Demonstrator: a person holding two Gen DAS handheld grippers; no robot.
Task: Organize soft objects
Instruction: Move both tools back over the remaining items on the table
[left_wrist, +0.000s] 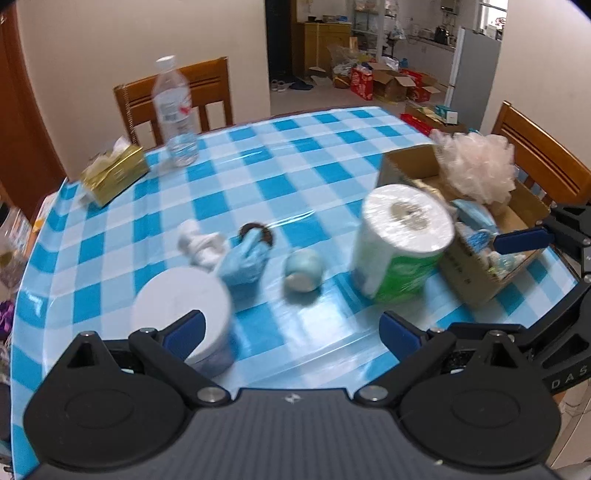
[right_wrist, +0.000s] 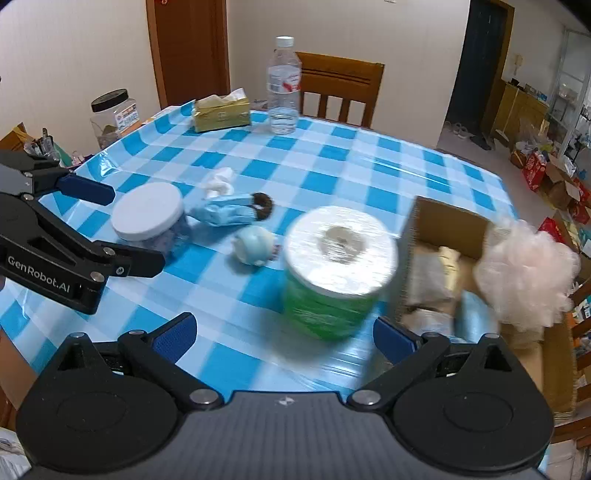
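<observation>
Tools both spread wide, nothing held: left tool (left_wrist: 291, 334), right tool (right_wrist: 282, 332). Pink bath pouf (right_wrist: 526, 275) sits atop cardboard box (right_wrist: 448, 221) at counter (right_wrist: 332, 155) right side; toilet roll (right_wrist: 338, 269) upright just beside box.

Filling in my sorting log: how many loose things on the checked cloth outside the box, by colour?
White: 3: jar lid, rag, paper roll
Light blue: 2: cloth, ball
Gold: 1: tissue pack
Clear: 1: bottle
Brown: 1: hair tie
Total: 8
</observation>
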